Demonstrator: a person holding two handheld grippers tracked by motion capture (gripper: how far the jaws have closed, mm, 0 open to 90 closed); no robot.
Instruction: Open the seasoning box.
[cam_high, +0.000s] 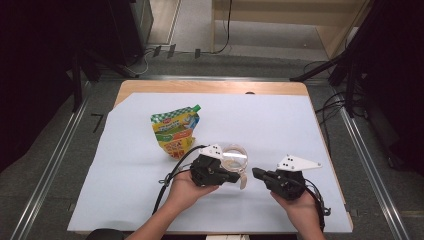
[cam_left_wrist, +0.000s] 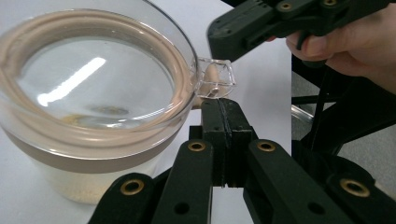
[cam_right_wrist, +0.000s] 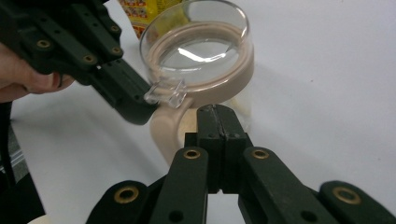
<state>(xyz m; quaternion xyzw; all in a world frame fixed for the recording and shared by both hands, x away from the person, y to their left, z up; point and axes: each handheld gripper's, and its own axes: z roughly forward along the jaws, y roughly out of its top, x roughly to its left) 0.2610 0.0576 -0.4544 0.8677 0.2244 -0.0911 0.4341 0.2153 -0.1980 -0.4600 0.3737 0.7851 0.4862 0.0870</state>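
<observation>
A clear jar (cam_high: 234, 157) with a beige rim, a beige handle (cam_right_wrist: 164, 133) and a clear lid (cam_left_wrist: 93, 74) stands on the white sheet (cam_high: 280, 125). The lid has a small clear tab (cam_left_wrist: 215, 77) over the handle. My left gripper (cam_high: 236, 177) is shut, its tip (cam_left_wrist: 223, 106) just under that tab, with nothing between the jaws. From the right, my right gripper (cam_high: 255, 173) points at the jar, also shut, its tip (cam_right_wrist: 217, 112) close to the handle. A yellow-green refill pouch (cam_high: 176, 132) with a green cap lies behind the jar to the left.
The white sheet covers a wooden table (cam_high: 210, 87). Metal rails (cam_high: 55, 160) run along the floor on both sides, and cables and stand legs (cam_high: 325, 70) lie beyond the far edge. The sheet's back and right parts are bare.
</observation>
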